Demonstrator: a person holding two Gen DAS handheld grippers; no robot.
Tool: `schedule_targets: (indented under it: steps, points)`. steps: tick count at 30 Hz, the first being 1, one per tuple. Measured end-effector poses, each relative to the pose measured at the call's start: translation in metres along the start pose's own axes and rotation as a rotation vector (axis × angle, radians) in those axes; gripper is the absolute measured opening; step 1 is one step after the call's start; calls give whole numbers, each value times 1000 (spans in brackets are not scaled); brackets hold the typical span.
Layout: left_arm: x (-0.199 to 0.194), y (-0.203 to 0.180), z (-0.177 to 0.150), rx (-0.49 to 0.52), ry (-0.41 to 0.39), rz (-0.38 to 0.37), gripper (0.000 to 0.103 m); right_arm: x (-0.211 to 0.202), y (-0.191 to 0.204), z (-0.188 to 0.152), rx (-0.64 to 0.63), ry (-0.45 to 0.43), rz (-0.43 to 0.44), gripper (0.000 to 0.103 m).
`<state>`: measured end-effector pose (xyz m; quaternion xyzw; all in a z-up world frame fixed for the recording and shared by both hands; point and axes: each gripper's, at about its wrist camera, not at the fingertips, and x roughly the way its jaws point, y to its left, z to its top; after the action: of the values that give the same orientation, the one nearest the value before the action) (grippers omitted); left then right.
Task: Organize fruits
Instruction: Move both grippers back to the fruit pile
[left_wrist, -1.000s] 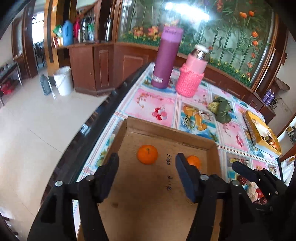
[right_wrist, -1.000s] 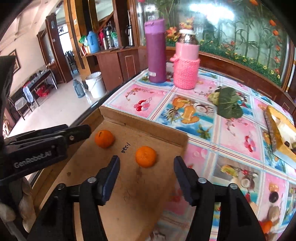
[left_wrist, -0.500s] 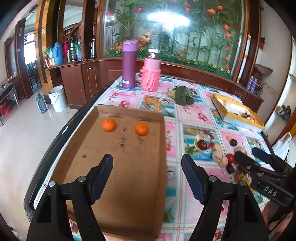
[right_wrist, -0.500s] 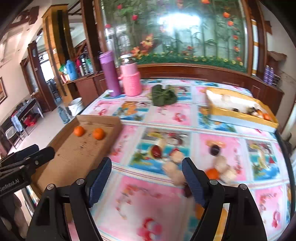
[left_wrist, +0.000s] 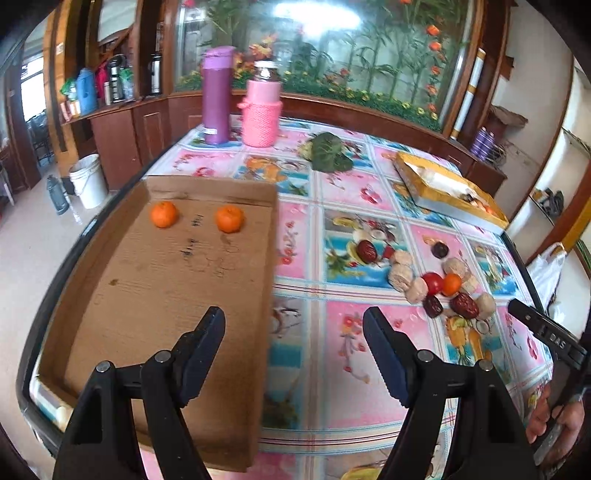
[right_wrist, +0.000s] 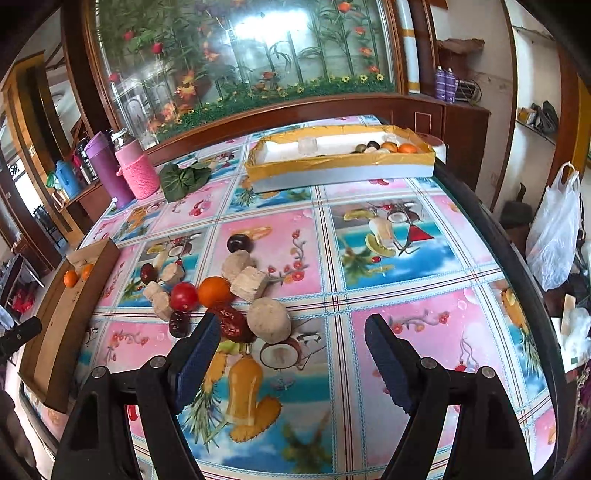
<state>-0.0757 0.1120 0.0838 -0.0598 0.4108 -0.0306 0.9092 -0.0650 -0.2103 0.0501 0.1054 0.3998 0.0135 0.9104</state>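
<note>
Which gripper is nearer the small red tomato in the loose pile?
Right. The right gripper hovers just short of the small red tomato; the left gripper hangs by the cardboard tray.

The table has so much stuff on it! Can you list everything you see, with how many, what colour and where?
cardboard tray: one, brown, at the table's left edge
tangerines in the tray: two, orange, near its far wall
loose tangerine: one, orange, in the pile mid-table
tomato: one, red, beside that tangerine
red dates: several, dark red, in and around the pile
beige chunks: several, pale, cannot tell what, same pile
gold box: one, gold and silver, far side, fruit inside
purple flask: one, far end
pink knitted bottle: one, beside the flask
leafy greens: one bunch, green
left tongs: black, open, empty
right tongs: black, open, empty
</note>
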Motion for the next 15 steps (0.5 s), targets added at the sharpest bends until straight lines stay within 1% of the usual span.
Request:
schedule_targets:
  steps: [2, 5, 7, 8, 10, 12, 15]
  points:
    - [8, -11, -3, 33, 18, -26, 76, 10, 3, -2, -11, 25, 13, 84]
    - [26, -25, -4, 52, 71, -82, 76, 25, 18, -5, -70, 56, 26, 83]
    - [35, -32, -4, 55, 94, -116, 76, 35, 27, -6, -114, 67, 33, 77]
    - [38, -35, -4, 59, 100, -122, 76, 40, 34, -6, -141, 74, 36, 71]
    - [45, -42, -4, 71, 107, -132, 76, 48, 41, -7, -181, 80, 27, 66]
    - [52, -46, -3, 73, 118, -145, 76, 53, 49, -7, -224, 76, 22, 64]
    - [61, -49, 0, 64, 134, -161, 76, 57, 57, -5, -253, 73, 27, 65]
